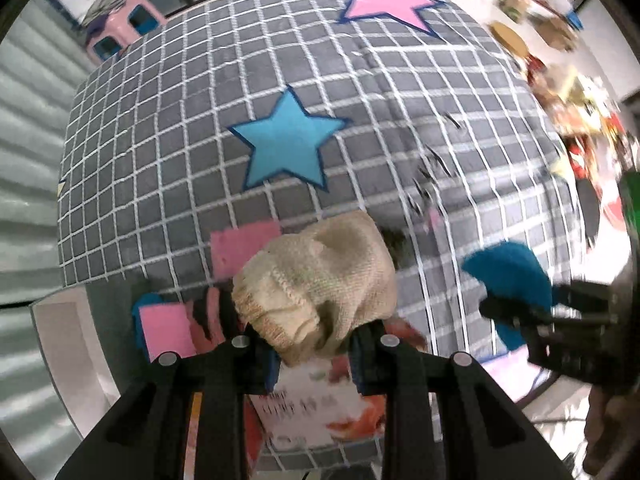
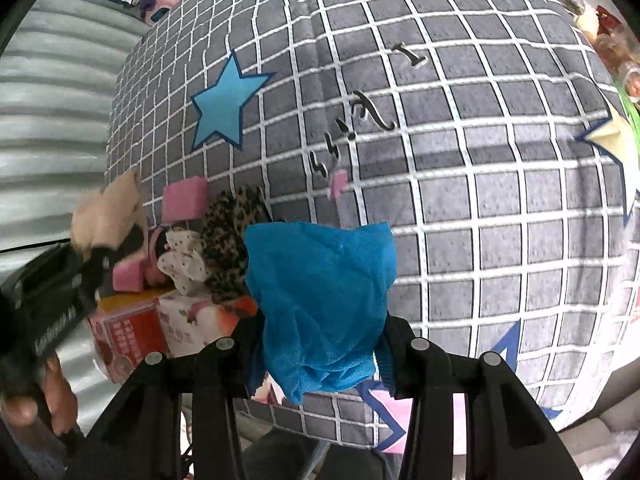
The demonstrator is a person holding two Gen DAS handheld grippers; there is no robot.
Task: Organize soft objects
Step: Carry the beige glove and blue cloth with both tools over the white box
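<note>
My left gripper (image 1: pixel 314 354) is shut on a cream knitted glove (image 1: pixel 320 284) and holds it above a grey checked rug (image 1: pixel 180 132). My right gripper (image 2: pixel 320 356) is shut on a blue cloth (image 2: pixel 324 300), also seen at the right of the left wrist view (image 1: pixel 508 276). In the right wrist view the left gripper (image 2: pixel 100 256) with the glove (image 2: pixel 108 212) is at the left. Pink sponges (image 2: pixel 184 198) (image 1: pixel 168 332), a leopard-print cloth (image 2: pixel 230 236) and a white dotted cloth (image 2: pixel 184 260) lie on the rug by a red and white printed pack (image 2: pixel 168 324).
The rug carries a blue star (image 1: pixel 286 148) and a pink star (image 1: pixel 384 2). A pink stool (image 1: pixel 124 30) stands beyond its far left corner. Cluttered items (image 1: pixel 576 92) lie off the rug at the right. A white box edge (image 1: pixel 68 336) is at the left.
</note>
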